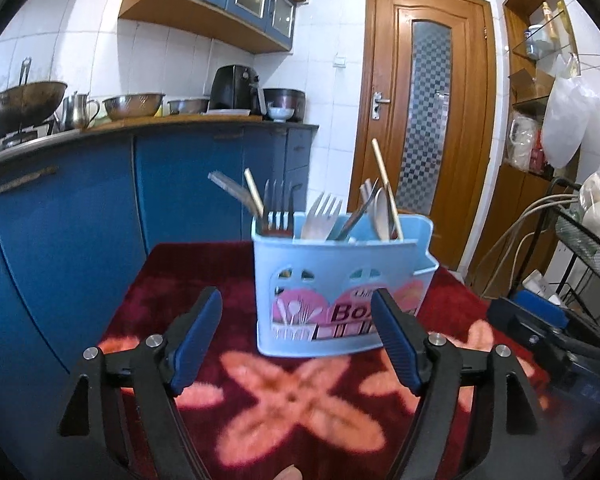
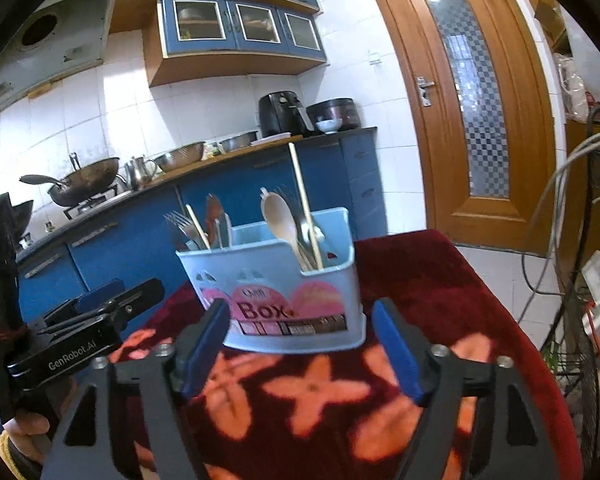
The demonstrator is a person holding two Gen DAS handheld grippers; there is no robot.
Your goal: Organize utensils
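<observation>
A light blue utensil box (image 1: 340, 280) stands upright on a red flowered cloth (image 1: 284, 392). It holds forks (image 1: 320, 216), spoons, a knife and chopsticks (image 1: 386, 188). My left gripper (image 1: 296, 340) is open and empty, just in front of the box. In the right wrist view the same box (image 2: 276, 292) holds a wooden spoon (image 2: 280, 220), forks and a tall chopstick (image 2: 304, 204). My right gripper (image 2: 300, 344) is open and empty in front of the box. The left gripper's body (image 2: 88, 328) shows at the left there.
Blue kitchen cabinets (image 1: 100, 220) stand behind the table, with a wok (image 1: 20, 104), bowls and an air fryer (image 1: 236, 88) on the counter. A wooden door (image 1: 424, 120) is behind. A wire rack with cables (image 1: 580, 240) stands at the right.
</observation>
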